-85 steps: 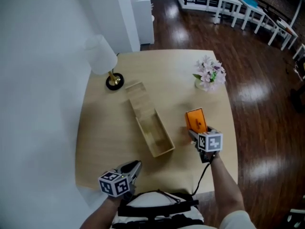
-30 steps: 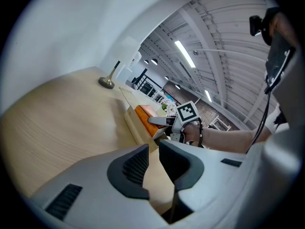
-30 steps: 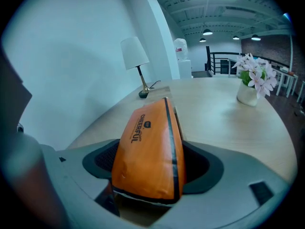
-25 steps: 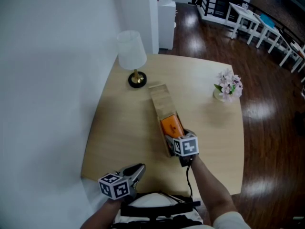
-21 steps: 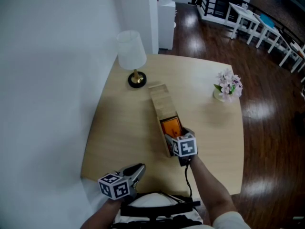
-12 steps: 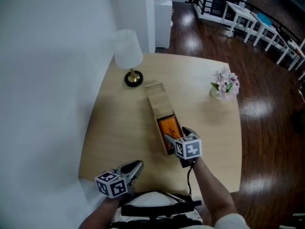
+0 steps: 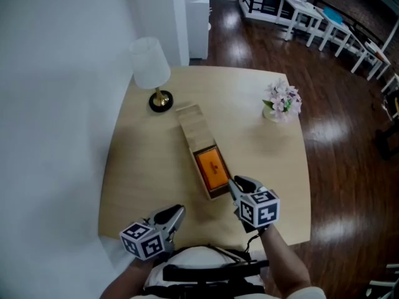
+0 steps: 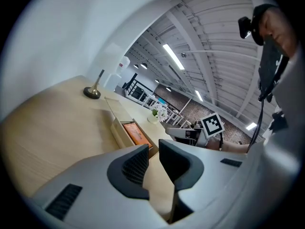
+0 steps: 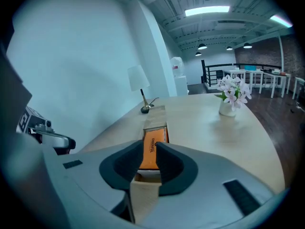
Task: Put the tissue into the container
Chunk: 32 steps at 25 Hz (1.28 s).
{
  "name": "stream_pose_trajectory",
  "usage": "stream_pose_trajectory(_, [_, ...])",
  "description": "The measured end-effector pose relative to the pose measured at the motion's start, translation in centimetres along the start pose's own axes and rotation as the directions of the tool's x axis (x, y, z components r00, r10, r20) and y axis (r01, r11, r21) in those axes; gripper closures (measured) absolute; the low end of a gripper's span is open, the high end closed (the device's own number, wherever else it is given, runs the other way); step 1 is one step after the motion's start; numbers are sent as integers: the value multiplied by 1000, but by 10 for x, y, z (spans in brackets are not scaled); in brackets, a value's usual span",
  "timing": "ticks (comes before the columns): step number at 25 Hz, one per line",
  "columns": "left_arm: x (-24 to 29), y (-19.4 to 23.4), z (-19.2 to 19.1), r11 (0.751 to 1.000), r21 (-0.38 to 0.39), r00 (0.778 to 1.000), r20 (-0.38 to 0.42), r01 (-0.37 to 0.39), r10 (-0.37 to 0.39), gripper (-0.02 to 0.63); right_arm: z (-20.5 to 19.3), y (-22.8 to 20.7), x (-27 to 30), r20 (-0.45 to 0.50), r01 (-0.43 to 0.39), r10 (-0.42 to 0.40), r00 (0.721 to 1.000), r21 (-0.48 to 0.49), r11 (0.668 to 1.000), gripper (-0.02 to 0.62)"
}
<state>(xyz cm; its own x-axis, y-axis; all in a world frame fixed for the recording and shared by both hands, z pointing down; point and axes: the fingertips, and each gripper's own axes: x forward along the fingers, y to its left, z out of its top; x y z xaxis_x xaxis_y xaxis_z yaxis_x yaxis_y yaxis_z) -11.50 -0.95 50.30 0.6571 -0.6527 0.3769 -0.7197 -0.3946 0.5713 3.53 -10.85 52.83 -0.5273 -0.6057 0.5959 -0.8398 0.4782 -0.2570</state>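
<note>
The orange tissue pack (image 7: 212,169) lies lengthwise inside the wooden container (image 7: 190,122), just ahead of the nearer right hand-held gripper (image 7: 239,184), whose empty jaws are closing.

A pale wooden bench (image 7: 140,161) with rounded corners stands against a white wall (image 7: 56,104). At its 11 o'clock corner is a table lamp (image 7: 150,67) with a white shade, a thin brass stem and a round dark base. Near the 1 o'clock corner sits a small white vase of pink and white flowers (image 7: 282,101), well apart from the lamp. Dark, glossy wooden floor (image 7: 349,161) runs from 12 to 5 o'clock. Beyond the bench, at 12 o'clock, is a white cabinet (image 7: 198,18); at 1 o'clock, a row of white tables (image 7: 300,6).
</note>
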Motion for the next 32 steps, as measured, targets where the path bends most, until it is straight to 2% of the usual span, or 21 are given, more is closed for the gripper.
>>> stream_pose_trajectory(7, [5, -14, 5, 998, 61, 1000, -21, 13, -11, 541, 0, -2, -48, 58, 41, -44, 997, 50, 998, 595])
stream_pose_trajectory(13, [6, -25, 10, 996, 78, 999, -30, 42, -40, 541, 0, -1, -79, 98, 46, -57, 994, 111, 993, 595])
stream_pose_trajectory(19, [11, -31, 11, 994, 88, 997, -48, 62, -58, 541, 9, 3, -88, 108, 67, -71, 992, 37, 997, 595])
stream_pose_trajectory(32, [16, -42, -2, 986, 140, 992, -101, 88, -75, 541, 0, 8, -81, 57, 77, -75, 996, -36, 996, 595])
